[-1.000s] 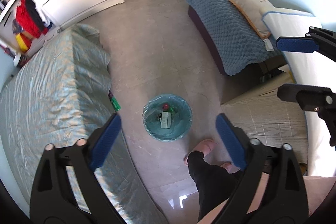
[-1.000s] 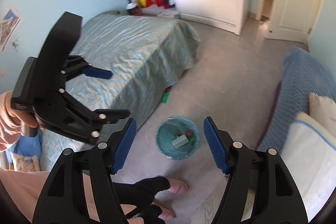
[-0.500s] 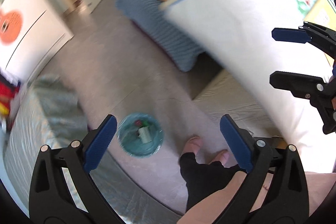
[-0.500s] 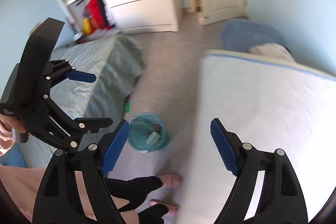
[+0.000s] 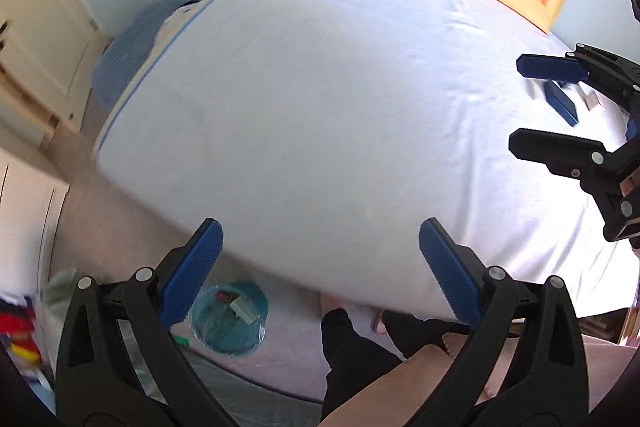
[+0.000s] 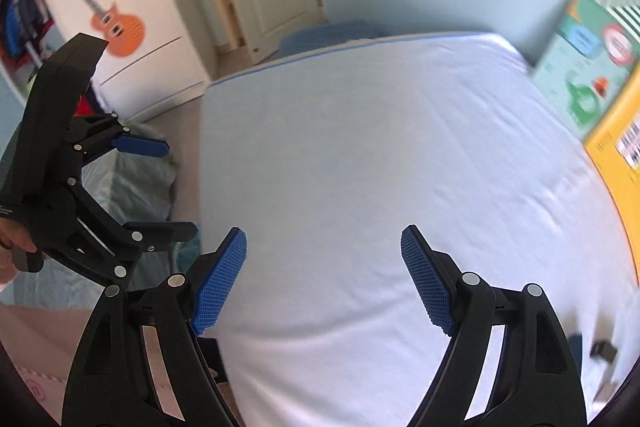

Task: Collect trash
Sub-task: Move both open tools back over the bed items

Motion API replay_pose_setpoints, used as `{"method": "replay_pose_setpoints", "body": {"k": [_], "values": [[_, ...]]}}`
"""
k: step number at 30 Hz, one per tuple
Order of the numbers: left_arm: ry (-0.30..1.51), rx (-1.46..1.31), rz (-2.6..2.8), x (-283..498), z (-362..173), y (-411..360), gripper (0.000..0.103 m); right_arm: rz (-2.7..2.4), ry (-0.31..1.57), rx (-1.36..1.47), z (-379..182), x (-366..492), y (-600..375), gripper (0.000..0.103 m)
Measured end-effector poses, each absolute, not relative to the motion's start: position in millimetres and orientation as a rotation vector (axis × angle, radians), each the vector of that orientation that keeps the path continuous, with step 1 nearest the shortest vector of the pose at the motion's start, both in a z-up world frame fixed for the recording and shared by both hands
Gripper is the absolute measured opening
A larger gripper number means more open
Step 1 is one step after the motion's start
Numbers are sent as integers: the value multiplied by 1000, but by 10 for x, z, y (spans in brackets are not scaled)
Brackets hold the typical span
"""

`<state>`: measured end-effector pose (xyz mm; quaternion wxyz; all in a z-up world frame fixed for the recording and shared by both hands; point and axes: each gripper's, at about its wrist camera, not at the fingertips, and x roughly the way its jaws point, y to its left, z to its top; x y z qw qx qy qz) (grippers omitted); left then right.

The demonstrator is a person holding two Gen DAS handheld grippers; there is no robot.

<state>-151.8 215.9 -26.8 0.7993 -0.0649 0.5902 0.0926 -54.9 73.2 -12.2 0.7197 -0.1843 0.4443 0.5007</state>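
Teal lined bin [image 5: 230, 323] on floor, grey box, red scraps inside

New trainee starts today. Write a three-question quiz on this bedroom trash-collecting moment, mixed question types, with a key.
1. True or false: the left gripper holds a piece of trash.
2. Where is the lined trash bin? A) on the white mattress B) on the floor beside the mattress C) in the doorway
3. Fill in: the wardrobe door carries an orange ____ sticker.

Key: 1 false, both the left gripper and the right gripper are open and empty. 2 B, next to the white mattress. 3 guitar.
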Motion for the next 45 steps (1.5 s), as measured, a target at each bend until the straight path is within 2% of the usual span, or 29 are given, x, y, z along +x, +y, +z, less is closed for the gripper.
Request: {"method": "replay_pose_setpoints", "body": {"k": [11,27,45], "values": [[1265,10,-9,-830,-313,1088,96,879,1030,-288,-280,-182,-610,80],[1312,119,-170,-24,-566,-188,96,700,1083,-226,-536,272,-1908,80],[1400,149,-182,721,-1046,-547,96,787,1136,-271,-979,865,-2010,79]]}}
